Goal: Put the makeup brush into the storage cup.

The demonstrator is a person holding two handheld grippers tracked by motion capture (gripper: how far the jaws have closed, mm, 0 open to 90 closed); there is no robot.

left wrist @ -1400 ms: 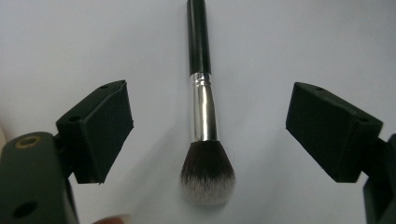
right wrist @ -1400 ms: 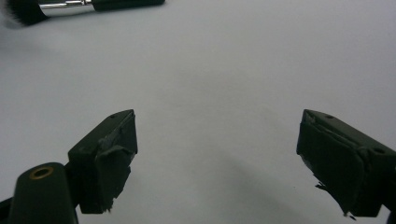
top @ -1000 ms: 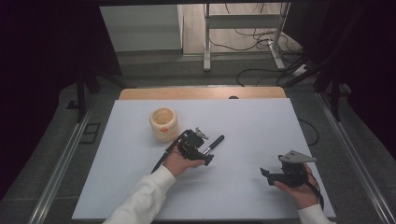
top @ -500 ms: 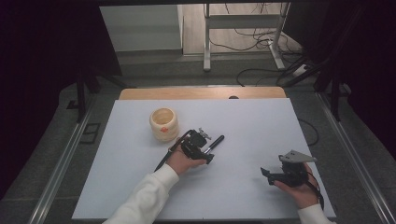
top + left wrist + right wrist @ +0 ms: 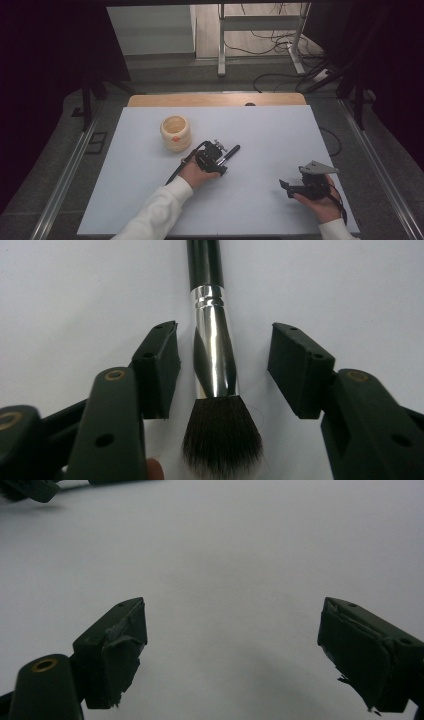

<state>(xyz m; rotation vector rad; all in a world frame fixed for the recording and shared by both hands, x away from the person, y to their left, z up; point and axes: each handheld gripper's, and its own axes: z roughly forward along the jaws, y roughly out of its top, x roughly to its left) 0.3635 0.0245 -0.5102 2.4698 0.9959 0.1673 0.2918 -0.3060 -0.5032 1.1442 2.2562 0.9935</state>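
- The left gripper was spread, straddling the brush lying mid-table.
- It should close squarely on the ferrule, clear of the bristles.
- The right gripper was spread, empty, near the front right corner.

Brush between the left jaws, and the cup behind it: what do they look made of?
Brush: the ferrule looks like polished metal, given mirror-like reflections and ringed grooves; the handle is glossy black, lacquered wood or plastic, hard to tell; the bristles are dark, fine, soft-looking, pale at the tips. Cup: cream, matte, with a ribbed wall, possibly wood or ceramic; the high view is too coarse to decide.
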